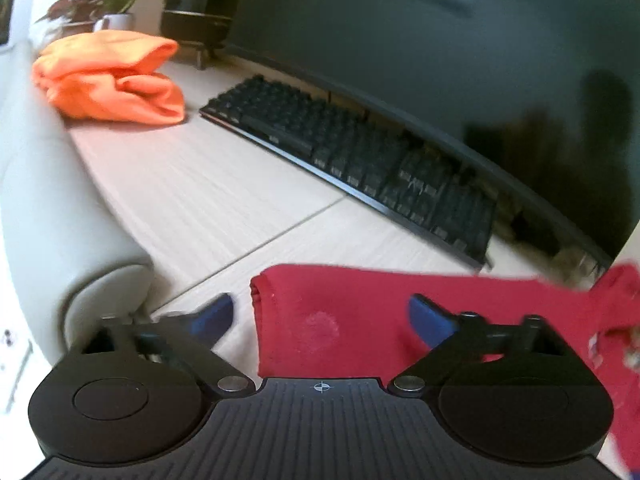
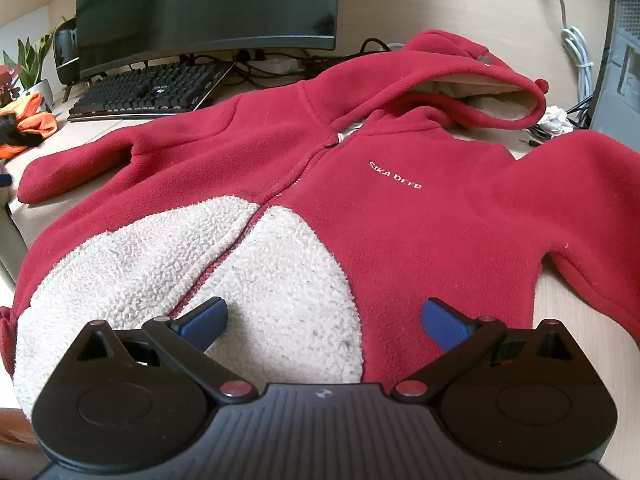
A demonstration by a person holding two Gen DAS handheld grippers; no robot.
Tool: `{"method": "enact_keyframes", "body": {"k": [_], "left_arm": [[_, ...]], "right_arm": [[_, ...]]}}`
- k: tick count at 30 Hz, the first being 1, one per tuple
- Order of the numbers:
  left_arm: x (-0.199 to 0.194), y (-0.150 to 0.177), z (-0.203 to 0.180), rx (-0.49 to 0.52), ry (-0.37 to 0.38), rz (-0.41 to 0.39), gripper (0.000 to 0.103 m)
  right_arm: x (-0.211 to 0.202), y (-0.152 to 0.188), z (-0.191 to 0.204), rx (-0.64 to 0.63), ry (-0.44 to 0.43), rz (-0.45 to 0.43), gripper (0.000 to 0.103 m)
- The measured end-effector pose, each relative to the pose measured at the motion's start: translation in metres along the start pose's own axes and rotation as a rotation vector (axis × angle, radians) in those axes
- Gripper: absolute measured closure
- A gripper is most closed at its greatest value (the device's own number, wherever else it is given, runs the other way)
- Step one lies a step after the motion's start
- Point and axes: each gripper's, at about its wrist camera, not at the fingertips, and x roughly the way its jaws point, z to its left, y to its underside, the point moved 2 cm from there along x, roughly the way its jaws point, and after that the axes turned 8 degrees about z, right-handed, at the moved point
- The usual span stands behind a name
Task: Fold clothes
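I have the red hooded fleece [image 2: 400,184] spread face up on the pale desk [image 1: 208,200], zip closed, hood toward the monitor [image 2: 208,4], both sleeves flung out to the sides. So I judge I'm at the first fold: bringing a sleeve in over the body.

My left gripper [image 1: 320,316] is over the cuff end of one sleeve [image 1: 360,312]. Its jaws stand apart, one blue pad over bare desk just beside the cuff, the other over the red cloth; nothing is pinched, so it's released. This view is blurred, so I can't say whether the pads touch the fabric.

My right gripper [image 2: 324,320] hangs over the white fuzzy belly panel [image 2: 280,280] low on the jacket, jaws wide apart, gripping nothing.

Next, I reckon the left needs to settle on that cuff, get both pads across the edge, clench, then carry the sleeve inward across the chest. The right could pin the body down so the fleece doesn't drag.

An orange garment [image 1: 112,80] lies bunched at the far end of the desk near the keyboard [image 1: 352,160].
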Motion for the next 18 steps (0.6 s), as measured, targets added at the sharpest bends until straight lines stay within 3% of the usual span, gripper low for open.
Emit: {"method": "enact_keyframes", "body": {"k": [2,6,12,18], "left_arm": [[0.014,0.002,-0.006,0.058,-0.039,0.026,0.042],[0.024,0.004,-0.019,0.226,-0.104,-0.006,0.079],[-0.001,-0.012,-0.071,0.423,-0.03,-0.137,0.083],[-0.032,-0.031,-0.172,0.602,0.193,-0.228,0.089]], "right_arm": [[-0.004,0.001,-0.001,0.002,-0.016,0.0,0.0],[-0.022,0.004,-0.003,0.03,-0.046,-0.037,0.0],[-0.062,0.013,-0.002,0.015,-0.023,-0.148,0.0],[-0.078,0.024,-0.006,0.026,-0.008,-0.186,0.0]]}}
